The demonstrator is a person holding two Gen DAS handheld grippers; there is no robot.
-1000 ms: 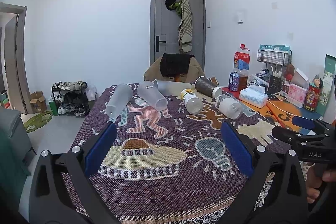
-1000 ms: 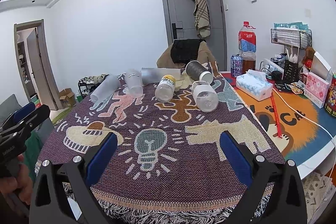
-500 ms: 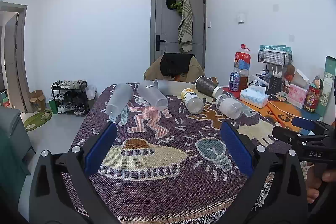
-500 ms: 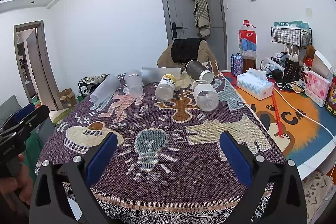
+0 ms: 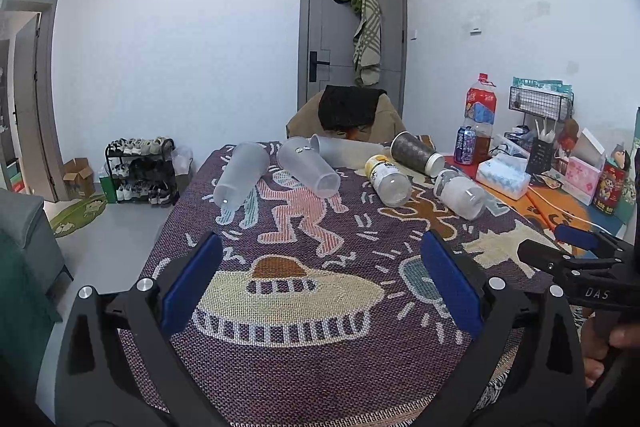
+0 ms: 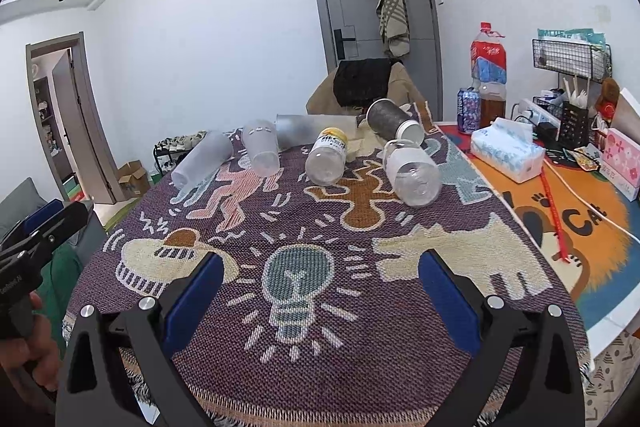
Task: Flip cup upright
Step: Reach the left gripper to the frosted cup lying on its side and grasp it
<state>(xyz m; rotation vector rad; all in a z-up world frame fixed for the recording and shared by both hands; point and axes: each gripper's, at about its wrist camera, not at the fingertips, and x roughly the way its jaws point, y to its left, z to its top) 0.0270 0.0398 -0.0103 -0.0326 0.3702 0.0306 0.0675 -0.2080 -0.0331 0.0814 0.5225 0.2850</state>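
Currently both the left tongs (image 5: 320,267) and the right tongs (image 6: 320,285) gape wide, holding nothing, with six cups, including the frosted cup (image 5: 241,174), lying toppled well ahead on the table (image 6: 360,367).

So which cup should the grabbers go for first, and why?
Probably move the right gripper forward toward the clear bottle. Every cup lies on its side at the far end of the rug, both grippers are open and empty, and that bottle looks nearest.
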